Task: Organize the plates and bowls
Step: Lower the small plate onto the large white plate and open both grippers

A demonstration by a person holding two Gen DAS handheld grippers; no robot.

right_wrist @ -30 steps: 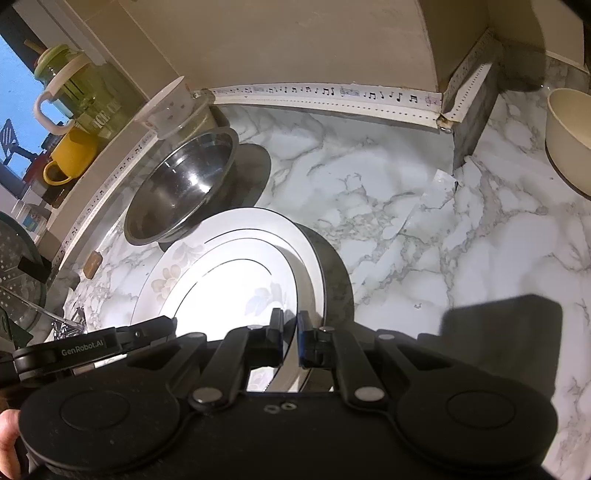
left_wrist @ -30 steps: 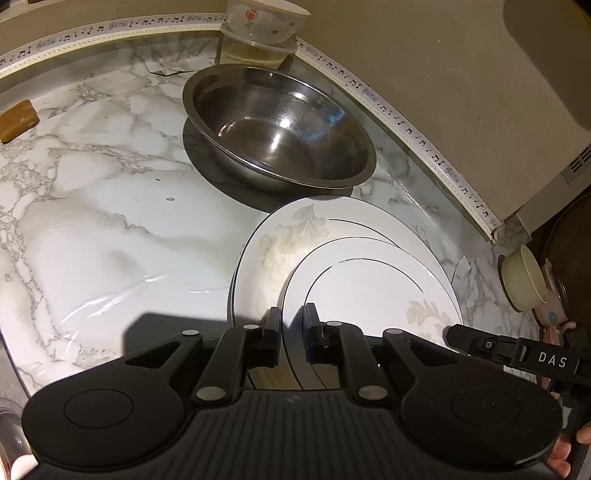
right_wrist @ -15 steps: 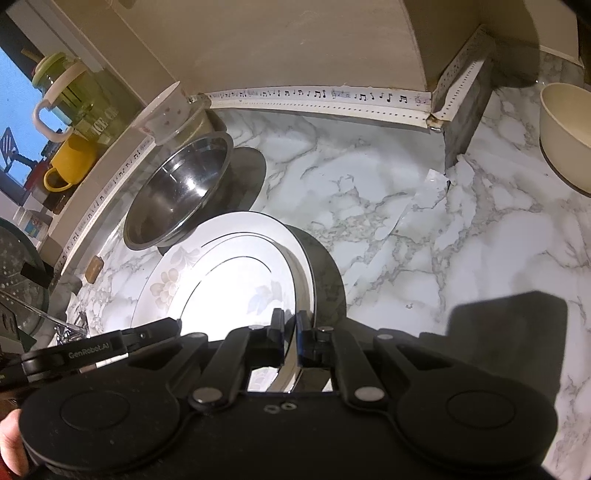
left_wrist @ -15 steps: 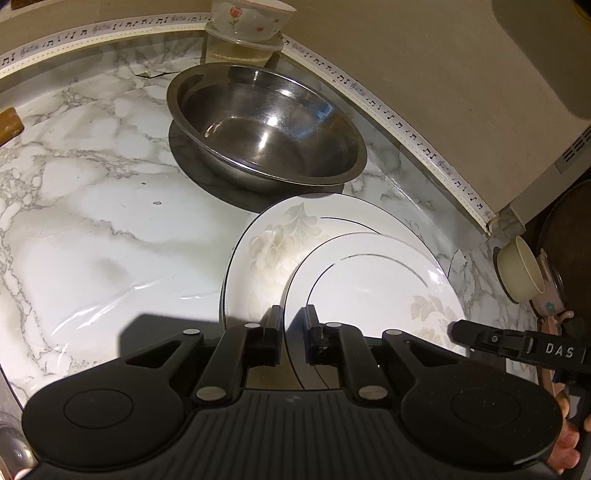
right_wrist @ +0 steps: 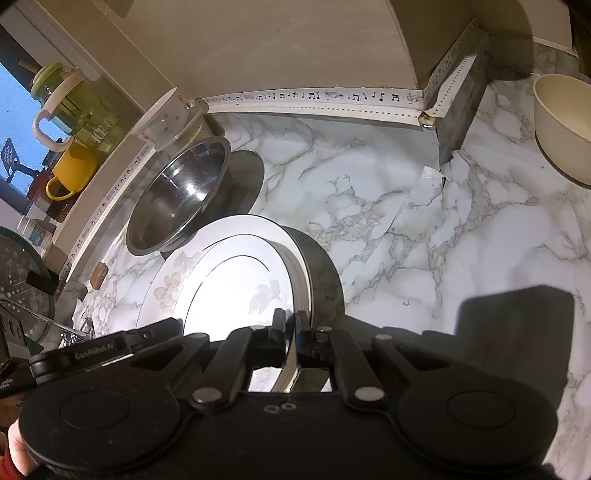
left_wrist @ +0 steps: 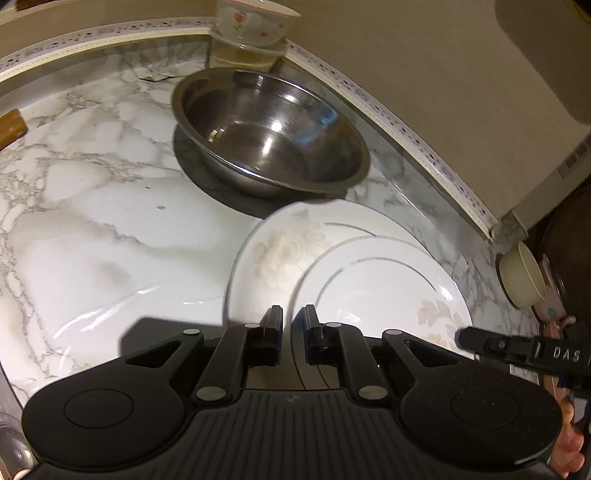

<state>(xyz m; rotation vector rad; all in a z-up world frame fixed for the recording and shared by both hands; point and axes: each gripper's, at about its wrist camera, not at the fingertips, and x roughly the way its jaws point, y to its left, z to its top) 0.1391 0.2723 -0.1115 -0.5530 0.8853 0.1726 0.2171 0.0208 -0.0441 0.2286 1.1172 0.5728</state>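
Two white floral plates are held above the marble counter. My left gripper (left_wrist: 292, 328) is shut on the near rim of the small plate (left_wrist: 384, 291), which overlaps the large plate (left_wrist: 280, 247) beneath it. My right gripper (right_wrist: 290, 332) is shut on the rim of the plates (right_wrist: 236, 284) from the opposite side, and its body shows in the left wrist view (left_wrist: 517, 350). A steel bowl (left_wrist: 269, 133) stands behind the plates and also shows in the right wrist view (right_wrist: 177, 195). A cream bowl (right_wrist: 561, 125) stands at the right.
A floral bowl on a clear container (left_wrist: 251, 26) stands at the wall behind the steel bowl. A wall ledge with music-note tape (right_wrist: 314, 98) bounds the marble counter (left_wrist: 92, 229). A yellow mug (right_wrist: 70, 173) and a green jug (right_wrist: 62, 99) sit on the sill.
Both grippers have carried the plates a little to the right and toward the steel bowl. Both grips are unchanged.
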